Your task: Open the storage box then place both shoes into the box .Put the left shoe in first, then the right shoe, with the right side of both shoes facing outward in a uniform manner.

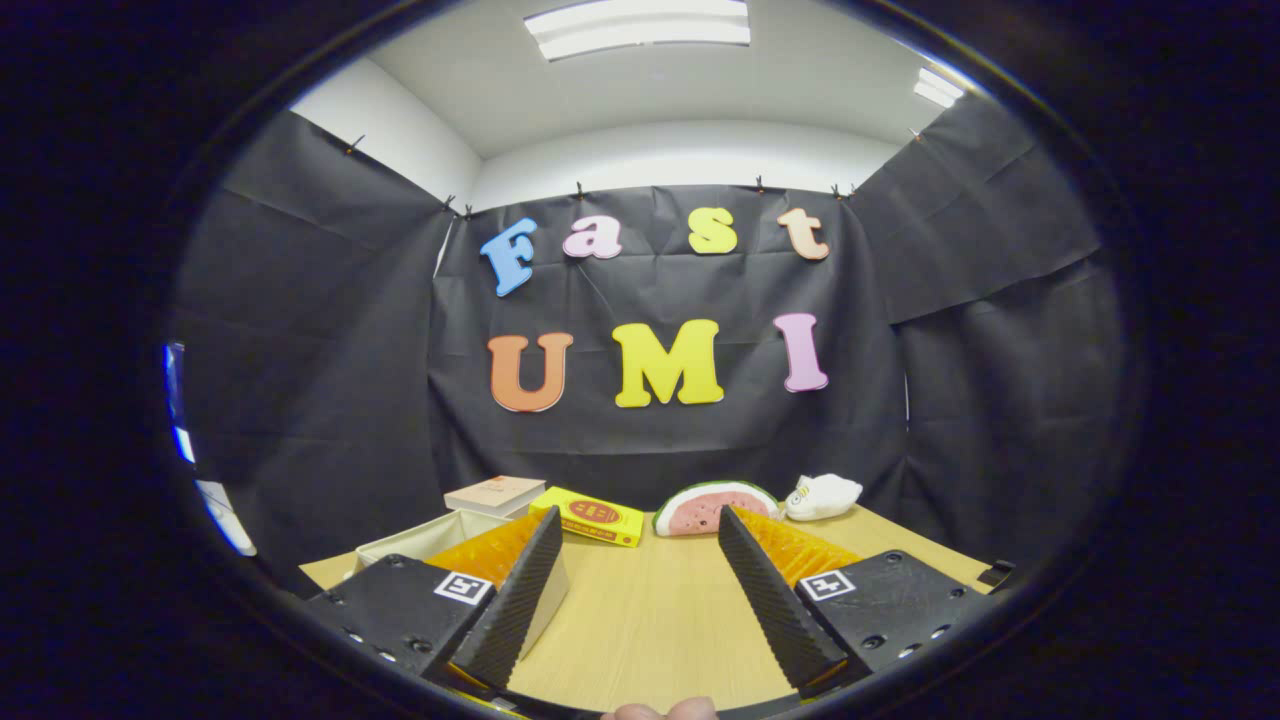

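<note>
- gripper [640,520] fingers spread wide, grasping nothing
- soft white shoe [822,496] at one o'clock beyond them, probably light; I'd pinch its collar
- beige fabric storage box [420,538] at ten o'clock, floppy-looking walls

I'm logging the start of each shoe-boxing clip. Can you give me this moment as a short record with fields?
gripper: fingers open and apart, nothing between them
storage box: beige, beside the left finger, partly hidden by it
shoe: white, one seen, far end of the table beyond the right finger
table: light wood, bare between the fingers
other items: slice-shaped watermelon cushion, yellow packet, book
task progress: not yet begun
</note>
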`<state>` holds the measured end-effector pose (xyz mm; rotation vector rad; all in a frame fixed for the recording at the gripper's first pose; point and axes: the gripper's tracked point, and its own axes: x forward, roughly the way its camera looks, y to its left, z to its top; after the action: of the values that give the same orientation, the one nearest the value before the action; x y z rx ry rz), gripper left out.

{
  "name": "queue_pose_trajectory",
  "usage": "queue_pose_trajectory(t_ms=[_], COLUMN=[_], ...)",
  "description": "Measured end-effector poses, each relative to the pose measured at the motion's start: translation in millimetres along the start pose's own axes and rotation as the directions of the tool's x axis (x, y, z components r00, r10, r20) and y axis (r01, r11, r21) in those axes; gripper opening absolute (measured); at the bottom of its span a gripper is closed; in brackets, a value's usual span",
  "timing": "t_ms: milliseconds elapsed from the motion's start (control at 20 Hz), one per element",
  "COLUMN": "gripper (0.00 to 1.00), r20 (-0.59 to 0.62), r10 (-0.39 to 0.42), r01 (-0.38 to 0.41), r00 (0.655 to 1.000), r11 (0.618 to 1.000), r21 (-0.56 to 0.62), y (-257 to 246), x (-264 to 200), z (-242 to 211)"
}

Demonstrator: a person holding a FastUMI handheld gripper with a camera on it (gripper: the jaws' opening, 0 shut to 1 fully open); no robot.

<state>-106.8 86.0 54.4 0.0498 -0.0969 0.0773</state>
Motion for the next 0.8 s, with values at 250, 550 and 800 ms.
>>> queue_pose_trajectory(t_ms=[250, 550, 800], gripper=[0.95, 0.96, 0.96], r20=[-0.031, -0.047, -0.062], r10=[0.028, 0.069, 0.082], r01=[-0.029, -0.071, -0.084], r00=[0.999, 0.997, 0.995], r11=[0.999, 0.997, 0.996], r21=[-0.022, -0.032, -0.029], y=[15, 37, 49], x=[0, 0, 5], z=[-11, -9, -8])
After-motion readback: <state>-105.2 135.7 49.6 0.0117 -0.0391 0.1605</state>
